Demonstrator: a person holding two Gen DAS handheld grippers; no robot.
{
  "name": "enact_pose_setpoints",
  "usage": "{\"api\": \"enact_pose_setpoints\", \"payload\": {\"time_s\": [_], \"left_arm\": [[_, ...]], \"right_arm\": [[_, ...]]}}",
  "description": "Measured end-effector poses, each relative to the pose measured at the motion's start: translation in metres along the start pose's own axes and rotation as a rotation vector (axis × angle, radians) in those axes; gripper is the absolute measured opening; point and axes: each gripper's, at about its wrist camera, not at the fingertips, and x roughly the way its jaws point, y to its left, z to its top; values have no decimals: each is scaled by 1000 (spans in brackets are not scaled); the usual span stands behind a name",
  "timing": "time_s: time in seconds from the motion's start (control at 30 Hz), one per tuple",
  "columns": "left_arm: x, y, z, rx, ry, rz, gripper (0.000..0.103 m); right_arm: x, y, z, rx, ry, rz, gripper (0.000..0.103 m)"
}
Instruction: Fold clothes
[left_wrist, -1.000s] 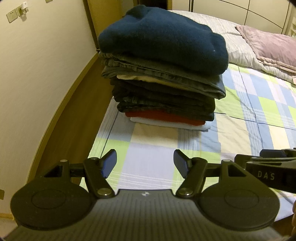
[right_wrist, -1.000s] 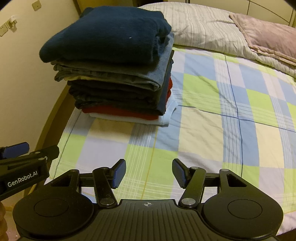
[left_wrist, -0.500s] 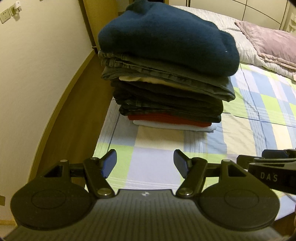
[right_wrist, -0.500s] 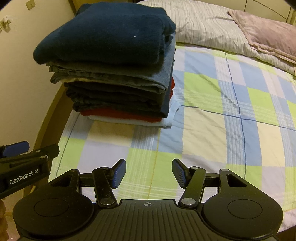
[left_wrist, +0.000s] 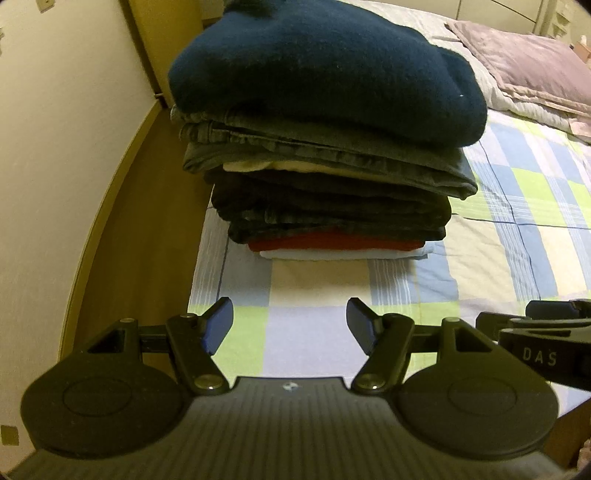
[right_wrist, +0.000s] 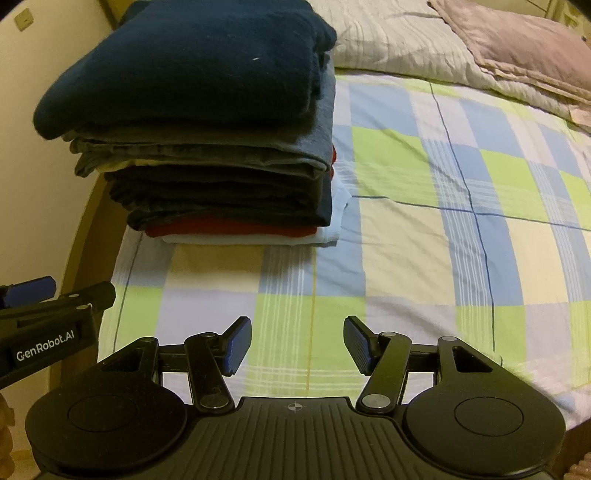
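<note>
A tall stack of folded clothes (left_wrist: 325, 173) stands near the left edge of the bed; it also shows in the right wrist view (right_wrist: 214, 147). A dark blue sweater (left_wrist: 325, 62) lies on top, with grey and dark garments, a red one and a white one below. My left gripper (left_wrist: 290, 325) is open and empty, low over the checked bedspread (left_wrist: 517, 206), short of the stack. My right gripper (right_wrist: 297, 343) is open and empty, to the right of the left one. Each gripper shows at the edge of the other's view.
A striped quilt (right_wrist: 399, 40) and a mauve pillow (right_wrist: 517, 40) lie at the head of the bed. A cream wall (left_wrist: 55, 147) and a strip of wooden floor (left_wrist: 136, 229) run along the bed's left side.
Both grippers have moved forward toward the stack, which now looks larger and nearer. Both stay open and empty.
</note>
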Motion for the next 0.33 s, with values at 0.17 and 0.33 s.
{"api": "enact_pose_setpoints", "payload": {"time_s": [0.17, 0.33], "left_arm": [[-1, 5, 5, 26, -55, -16, 65], [-4, 8, 12, 27, -92, -19, 65]], "right_arm": [[0, 5, 2, 24, -1, -22, 59], [-4, 7, 4, 38, -17, -38, 59]]}}
